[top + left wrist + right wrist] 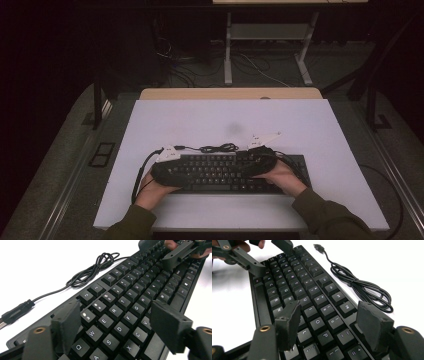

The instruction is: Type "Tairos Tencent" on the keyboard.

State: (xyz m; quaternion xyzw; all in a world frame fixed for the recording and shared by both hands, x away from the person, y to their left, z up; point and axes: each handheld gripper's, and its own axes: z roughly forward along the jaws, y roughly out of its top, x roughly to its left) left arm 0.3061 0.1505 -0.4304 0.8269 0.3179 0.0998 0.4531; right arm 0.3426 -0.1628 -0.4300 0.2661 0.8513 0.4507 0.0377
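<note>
The black keyboard (pixel 230 172) lies flat, long axis left to right across the table (pixel 230 120), space bar toward the person; the left tool (pixel 115 322) and right tool (pixel 328 322) hang over its keys, both partly open, holding nothing.

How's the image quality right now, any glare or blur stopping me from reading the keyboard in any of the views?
High view: dim, room dark, keyboard small, legends unreadable. Left gripper view: white table overexposed, near keys sharp and legible, the far end soft. Right gripper view: the same bright table, a sheen on the keycaps, legends readable near the fingers, cable sharp.
</note>
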